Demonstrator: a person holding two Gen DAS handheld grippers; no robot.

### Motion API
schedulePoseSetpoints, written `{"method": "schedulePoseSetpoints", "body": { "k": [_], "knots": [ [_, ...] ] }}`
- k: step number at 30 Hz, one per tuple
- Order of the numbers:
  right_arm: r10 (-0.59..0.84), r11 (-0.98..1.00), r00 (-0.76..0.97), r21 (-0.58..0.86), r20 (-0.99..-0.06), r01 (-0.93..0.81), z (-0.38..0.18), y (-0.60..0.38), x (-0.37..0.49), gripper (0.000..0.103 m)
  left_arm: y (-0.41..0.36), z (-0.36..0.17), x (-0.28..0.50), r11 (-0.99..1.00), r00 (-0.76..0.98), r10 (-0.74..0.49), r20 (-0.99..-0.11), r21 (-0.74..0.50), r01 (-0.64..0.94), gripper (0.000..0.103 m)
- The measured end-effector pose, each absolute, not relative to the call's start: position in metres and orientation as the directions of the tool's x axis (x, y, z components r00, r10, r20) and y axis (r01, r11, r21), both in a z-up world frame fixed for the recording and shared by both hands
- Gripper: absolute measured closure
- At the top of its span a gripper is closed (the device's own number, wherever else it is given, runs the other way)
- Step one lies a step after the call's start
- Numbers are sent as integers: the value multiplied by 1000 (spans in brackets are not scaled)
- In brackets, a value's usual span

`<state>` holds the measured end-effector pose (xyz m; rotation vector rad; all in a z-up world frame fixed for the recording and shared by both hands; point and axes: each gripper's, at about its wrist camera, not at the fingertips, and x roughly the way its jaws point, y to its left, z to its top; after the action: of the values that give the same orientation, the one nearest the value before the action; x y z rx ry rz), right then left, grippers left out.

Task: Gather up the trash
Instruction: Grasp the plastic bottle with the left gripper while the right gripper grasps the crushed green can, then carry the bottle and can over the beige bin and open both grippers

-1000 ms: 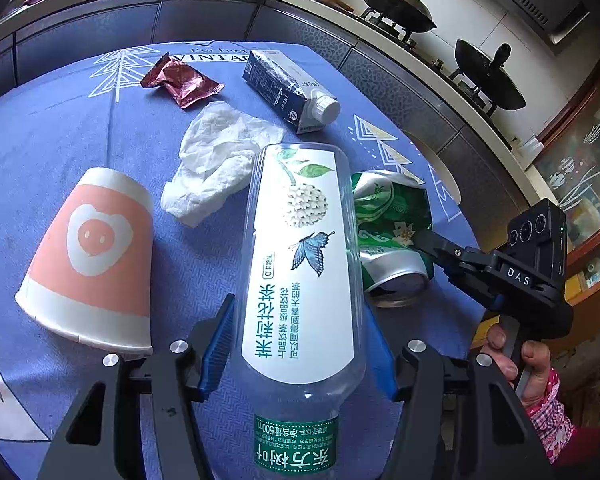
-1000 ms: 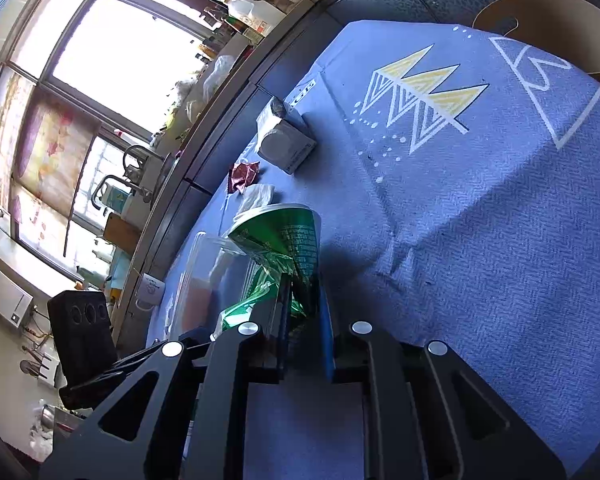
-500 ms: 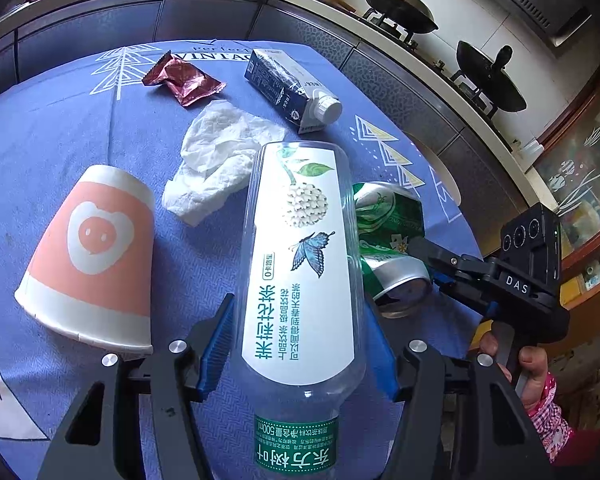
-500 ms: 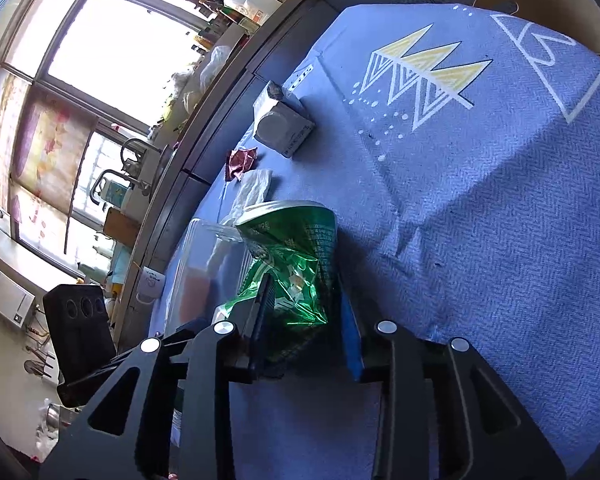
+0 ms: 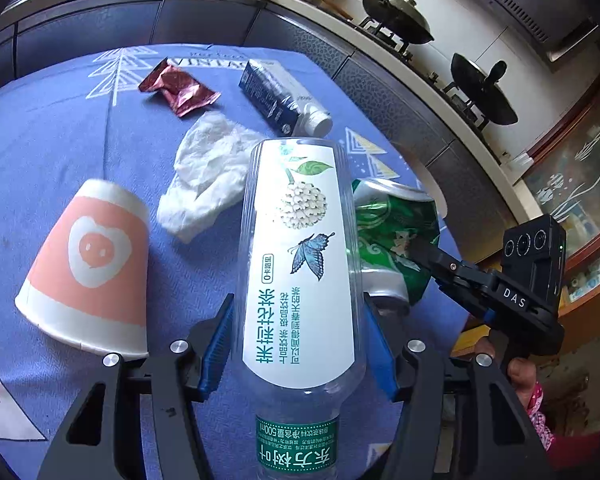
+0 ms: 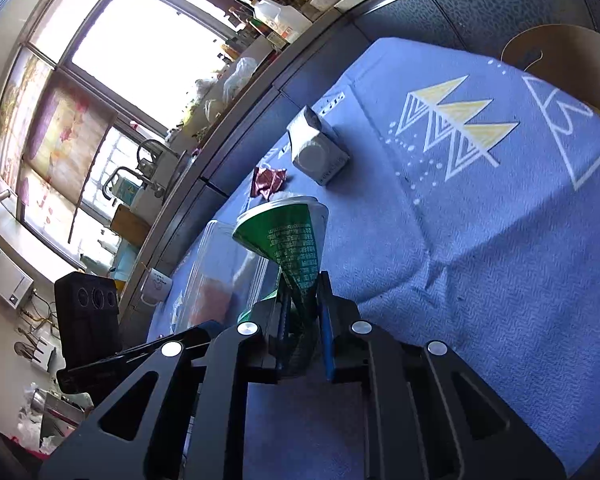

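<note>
My left gripper is shut on a clear plastic tea bottle with a white label, cap end toward the camera, held above the blue tablecloth. Just right of the bottle is a crushed green can, with my right gripper reaching in from the right onto its flattened side. In the right wrist view the right gripper has its jaws closing, both pads pressing the can, whose open rim points up and away. The bottle shows to the can's left.
On the cloth lie a pink paper cup on its side, a crumpled white tissue, a red wrapper and a dark blue carton. A counter with woks runs behind. A round wooden stool stands beyond the table's edge.
The right gripper's jaws widened around the green can, then narrowed onto it again, and the can has risen a little. The left gripper and bottle have stayed put.
</note>
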<state>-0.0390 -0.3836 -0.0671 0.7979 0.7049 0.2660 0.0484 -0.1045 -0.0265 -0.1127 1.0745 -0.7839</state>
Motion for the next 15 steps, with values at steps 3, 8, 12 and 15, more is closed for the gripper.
{"method": "schedulePoseSetpoints", "body": {
  "k": [3,8,12,15],
  "knots": [
    [441,675,777,737,-449,43,-59,-399,-45,90,-110,-14,50,717,248,-638,-729,-446,535,43],
    [410,664,800,744,-439,67,-58,-422,-50,90,-127,-4,55,713,254,-634,-731,-424,558,43],
    [392,660,814,748,-429,76,-57,-437,-54,90,-144,-1,55,702,243,-633,-735,-414,579,43],
    [379,659,824,748,-421,78,-55,-448,-56,90,-160,1,55,690,224,-637,-738,-416,592,43]
  ]
}}
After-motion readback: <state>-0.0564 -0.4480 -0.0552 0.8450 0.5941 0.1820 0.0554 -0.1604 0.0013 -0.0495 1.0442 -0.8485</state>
